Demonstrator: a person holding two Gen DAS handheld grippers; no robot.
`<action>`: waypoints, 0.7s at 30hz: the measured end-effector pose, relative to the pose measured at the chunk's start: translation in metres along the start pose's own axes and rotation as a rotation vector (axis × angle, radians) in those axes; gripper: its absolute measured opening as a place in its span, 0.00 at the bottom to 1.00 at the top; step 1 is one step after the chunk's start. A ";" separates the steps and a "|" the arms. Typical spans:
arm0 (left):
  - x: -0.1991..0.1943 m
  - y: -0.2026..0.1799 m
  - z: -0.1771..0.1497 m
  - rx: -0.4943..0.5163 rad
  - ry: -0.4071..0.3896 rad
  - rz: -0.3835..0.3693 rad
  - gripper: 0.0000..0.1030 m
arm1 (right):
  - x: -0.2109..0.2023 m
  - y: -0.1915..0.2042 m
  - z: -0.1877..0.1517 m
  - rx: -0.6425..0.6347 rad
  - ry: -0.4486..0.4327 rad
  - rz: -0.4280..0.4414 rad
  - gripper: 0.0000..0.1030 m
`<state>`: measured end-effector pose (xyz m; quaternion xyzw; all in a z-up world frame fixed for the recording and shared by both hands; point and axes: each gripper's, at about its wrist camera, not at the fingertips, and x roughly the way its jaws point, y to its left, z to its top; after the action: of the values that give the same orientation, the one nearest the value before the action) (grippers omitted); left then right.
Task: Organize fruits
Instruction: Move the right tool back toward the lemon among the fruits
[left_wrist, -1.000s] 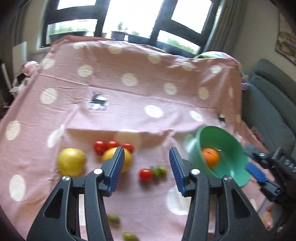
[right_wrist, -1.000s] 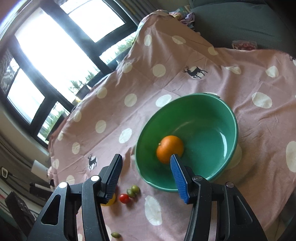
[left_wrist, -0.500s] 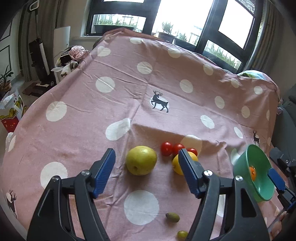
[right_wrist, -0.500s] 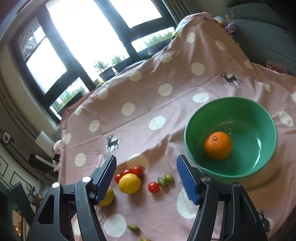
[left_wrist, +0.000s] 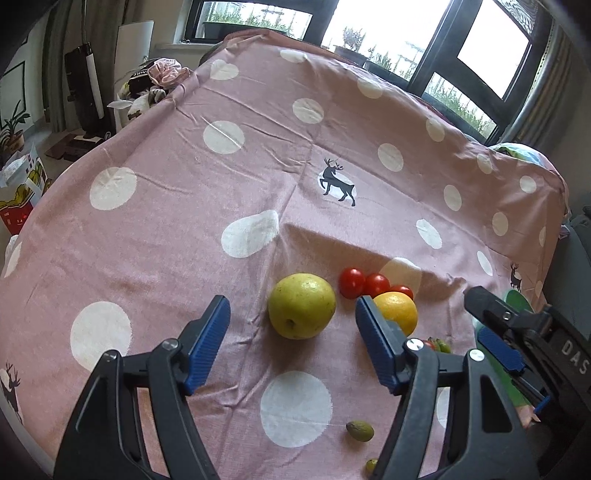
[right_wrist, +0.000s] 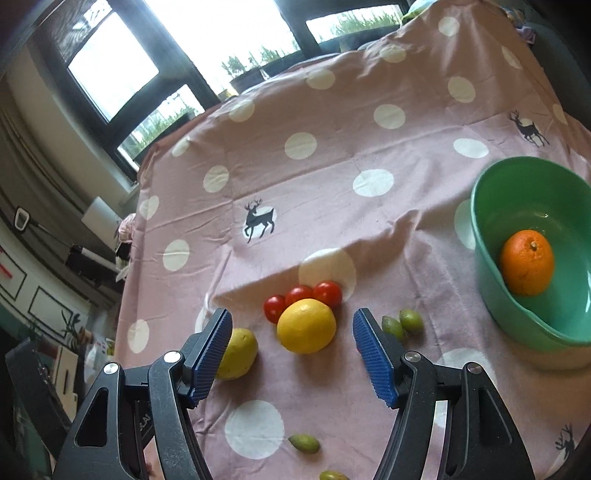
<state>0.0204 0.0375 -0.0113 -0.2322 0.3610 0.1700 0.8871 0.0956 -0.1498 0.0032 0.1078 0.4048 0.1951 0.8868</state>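
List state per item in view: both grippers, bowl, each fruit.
left gripper: open, nothing between its fingers, lined up on the pear
right gripper: open, empty, lined up on the lemon
green bowl: upright, holds the orange
orange: in the bowl
pear: loose on the cloth
lemon: on the cloth, against the tomatoes
cherry tomatoes: clustered, on the cloth
olives: scattered on the cloth

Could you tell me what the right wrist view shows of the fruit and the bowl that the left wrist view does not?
Only the right wrist view shows the inside of the green bowl with the orange in it, and two small green fruits beside the yellow citrus. Only the left wrist view shows the other hand-held gripper at its right edge, hiding most of the bowl. Both show the yellow-green pear, the yellow citrus, three cherry tomatoes and the pink dotted cloth.
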 end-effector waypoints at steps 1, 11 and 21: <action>0.001 -0.001 0.000 0.004 0.002 0.007 0.67 | 0.007 -0.001 0.001 0.002 0.016 -0.008 0.67; 0.003 -0.002 -0.003 0.016 0.007 0.069 0.63 | 0.071 0.001 -0.001 -0.021 0.107 -0.120 0.67; 0.002 0.005 -0.002 -0.008 0.015 0.087 0.63 | 0.094 0.003 -0.006 -0.035 0.137 -0.117 0.57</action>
<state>0.0185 0.0406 -0.0153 -0.2213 0.3765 0.2080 0.8752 0.1466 -0.1065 -0.0630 0.0549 0.4668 0.1566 0.8687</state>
